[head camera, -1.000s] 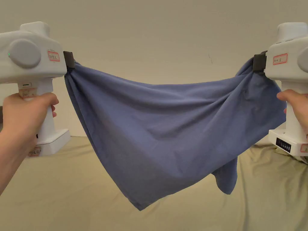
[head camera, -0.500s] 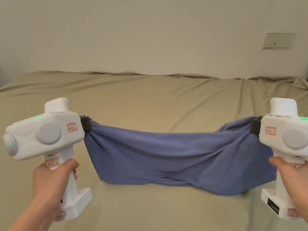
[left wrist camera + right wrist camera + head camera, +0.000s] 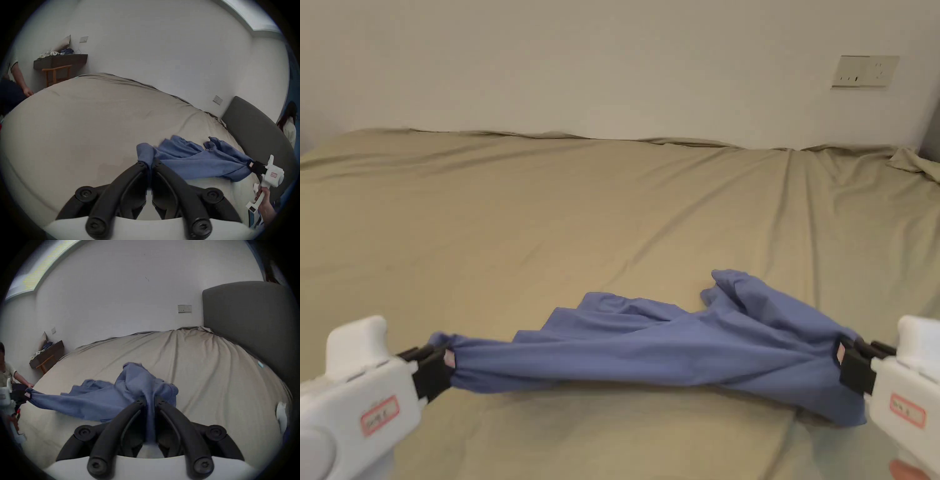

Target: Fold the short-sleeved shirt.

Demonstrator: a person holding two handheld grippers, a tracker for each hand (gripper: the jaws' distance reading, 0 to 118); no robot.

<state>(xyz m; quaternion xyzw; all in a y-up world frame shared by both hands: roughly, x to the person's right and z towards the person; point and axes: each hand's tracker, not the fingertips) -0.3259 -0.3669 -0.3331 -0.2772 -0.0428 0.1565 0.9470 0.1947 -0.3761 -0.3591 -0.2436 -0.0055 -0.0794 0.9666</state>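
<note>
A wide stretch of bare olive-tan bed sheet (image 3: 550,212) fills the middle and upper half of the head view, open to the cream wall (image 3: 581,62). The crumpled blue cotton shirt (image 3: 675,350) spans the lower frame, blocking the near strip of bed. In the right gripper view, a tall grey padded headboard (image 3: 243,318) closes off the right edge; a dark wall shelf (image 3: 65,60) stands upper left in the left gripper view.

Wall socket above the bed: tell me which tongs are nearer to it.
Right. The right tongs sit almost below the wall socket, shut on the blue shirt; the left tongs hold its far end across the bed.
</note>
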